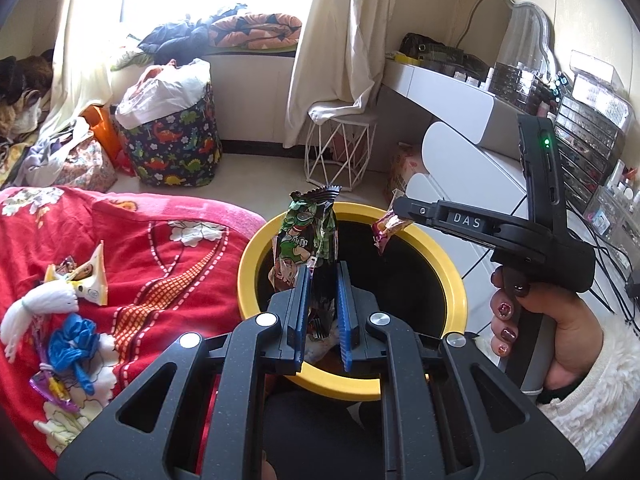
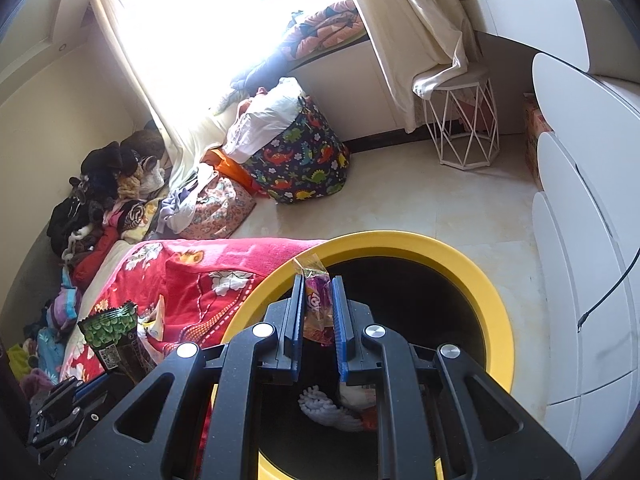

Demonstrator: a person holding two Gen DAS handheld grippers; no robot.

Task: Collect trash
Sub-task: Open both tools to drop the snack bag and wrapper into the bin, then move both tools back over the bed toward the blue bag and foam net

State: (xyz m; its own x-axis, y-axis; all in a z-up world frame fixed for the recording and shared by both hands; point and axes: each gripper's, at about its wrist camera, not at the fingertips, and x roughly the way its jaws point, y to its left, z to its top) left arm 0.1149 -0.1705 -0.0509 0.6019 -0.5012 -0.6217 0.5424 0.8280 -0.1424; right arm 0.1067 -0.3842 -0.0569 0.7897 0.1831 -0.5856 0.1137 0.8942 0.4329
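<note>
Both my grippers tilt downward over the round yellow-rimmed black bin (image 1: 456,280) beside the bed's red flowered blanket (image 1: 160,264). My left gripper (image 1: 323,280) has its jaws clamped on a green printed snack wrapper (image 1: 308,236), standing upright at 12 o'clock. My right gripper (image 2: 316,300), gripped by my hand (image 1: 548,328), has its jaws pinched on a small purple-and-orange candy wrapper (image 2: 318,308) above the bin's mouth. More litter (image 1: 76,280) lies on the blanket at 9 o'clock.

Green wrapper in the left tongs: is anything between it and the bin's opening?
Nothing visible. The green wrapper is pinched in the left tongs right above the yellow-rimmed bin, whose mouth is open, with no lid.
</note>
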